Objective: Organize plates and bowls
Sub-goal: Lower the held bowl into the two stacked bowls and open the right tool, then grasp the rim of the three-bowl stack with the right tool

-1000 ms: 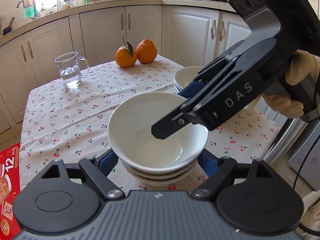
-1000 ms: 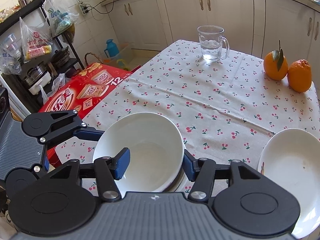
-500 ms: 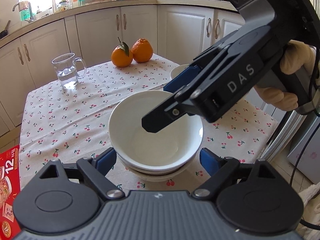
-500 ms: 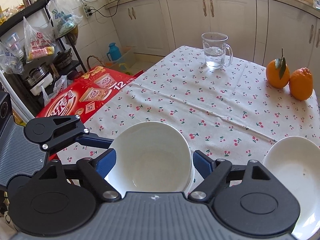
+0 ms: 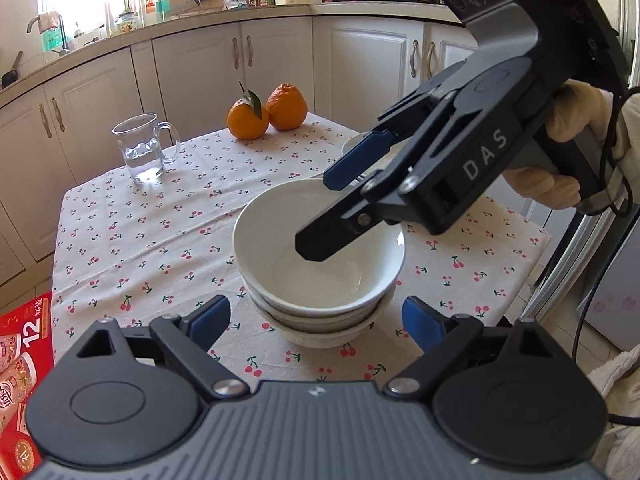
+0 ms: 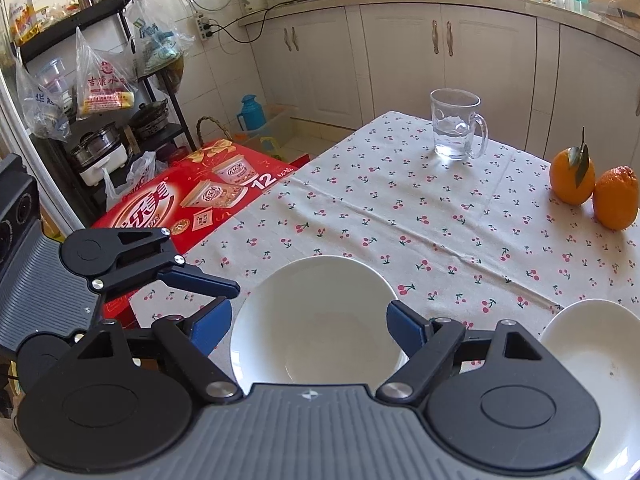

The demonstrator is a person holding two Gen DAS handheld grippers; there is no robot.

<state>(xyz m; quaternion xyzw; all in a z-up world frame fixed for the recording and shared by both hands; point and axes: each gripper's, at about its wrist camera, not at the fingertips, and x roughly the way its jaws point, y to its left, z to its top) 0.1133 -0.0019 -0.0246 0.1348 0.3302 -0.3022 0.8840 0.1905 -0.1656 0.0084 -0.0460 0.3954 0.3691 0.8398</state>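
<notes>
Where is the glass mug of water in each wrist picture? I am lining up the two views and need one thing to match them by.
Left wrist view: the glass mug stands upper left, at the far left corner of the table, left of the two oranges.
Right wrist view: the glass mug stands upper right of centre, at the far edge, left of the oranges.
Shared landmark: the stacked white bowls, low and central in both.

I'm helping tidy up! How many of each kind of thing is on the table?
Bowls stacked: 3
Plates, off to the side, maybe a stack: at least 1
Oranges: 2
Glass mug with water: 1
Total: at least 7
</notes>
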